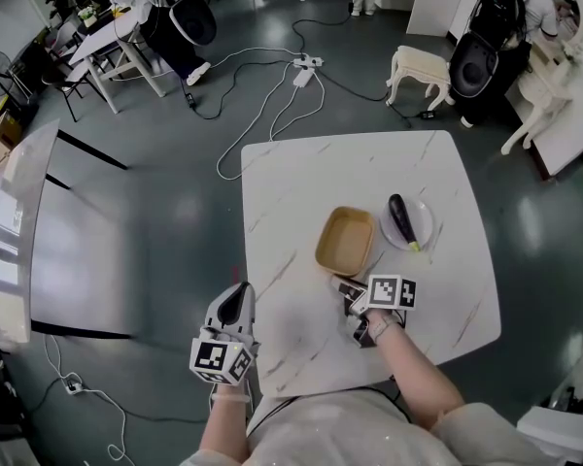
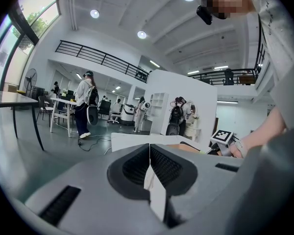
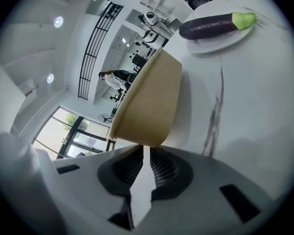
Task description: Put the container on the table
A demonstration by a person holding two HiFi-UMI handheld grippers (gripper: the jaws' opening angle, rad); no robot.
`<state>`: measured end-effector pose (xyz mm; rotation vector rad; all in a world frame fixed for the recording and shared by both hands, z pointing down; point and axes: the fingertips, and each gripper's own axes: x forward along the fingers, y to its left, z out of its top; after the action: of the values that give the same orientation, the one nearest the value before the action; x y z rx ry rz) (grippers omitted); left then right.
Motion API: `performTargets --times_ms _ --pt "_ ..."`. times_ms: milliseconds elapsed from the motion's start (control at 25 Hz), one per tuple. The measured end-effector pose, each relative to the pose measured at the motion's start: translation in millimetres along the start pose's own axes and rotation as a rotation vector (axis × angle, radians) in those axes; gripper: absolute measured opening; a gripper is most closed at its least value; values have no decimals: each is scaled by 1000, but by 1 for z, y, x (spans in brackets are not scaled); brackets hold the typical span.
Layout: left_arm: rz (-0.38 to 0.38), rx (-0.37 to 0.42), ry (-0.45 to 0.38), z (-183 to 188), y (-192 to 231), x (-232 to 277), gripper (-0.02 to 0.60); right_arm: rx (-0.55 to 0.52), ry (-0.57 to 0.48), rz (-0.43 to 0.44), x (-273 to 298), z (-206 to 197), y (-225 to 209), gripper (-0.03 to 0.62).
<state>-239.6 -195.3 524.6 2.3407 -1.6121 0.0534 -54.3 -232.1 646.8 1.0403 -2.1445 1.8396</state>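
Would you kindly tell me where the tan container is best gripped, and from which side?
Pinch the near rim of the container, one jaw inside and one outside, coming from the person's side. It is open-topped, thin-walled and likely too wide to span, and the plate with the eggplant crowds its right side. The right gripper is closed on that rim.

free: table (image 1: 287,197) left half, far edge | blocked: container (image 1: 346,243), plate (image 1: 425,224) with eggplant (image 1: 401,219) centre-right
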Motion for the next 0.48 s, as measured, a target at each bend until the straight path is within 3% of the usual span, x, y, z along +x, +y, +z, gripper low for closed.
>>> performTargets --times_ms 320,480 --pt "3 -5 0 0 2 -3 6 125 -31 75 0 0 11 6" --pt "4 -12 1 0 2 -4 6 139 -39 71 -1 -2 9 6"
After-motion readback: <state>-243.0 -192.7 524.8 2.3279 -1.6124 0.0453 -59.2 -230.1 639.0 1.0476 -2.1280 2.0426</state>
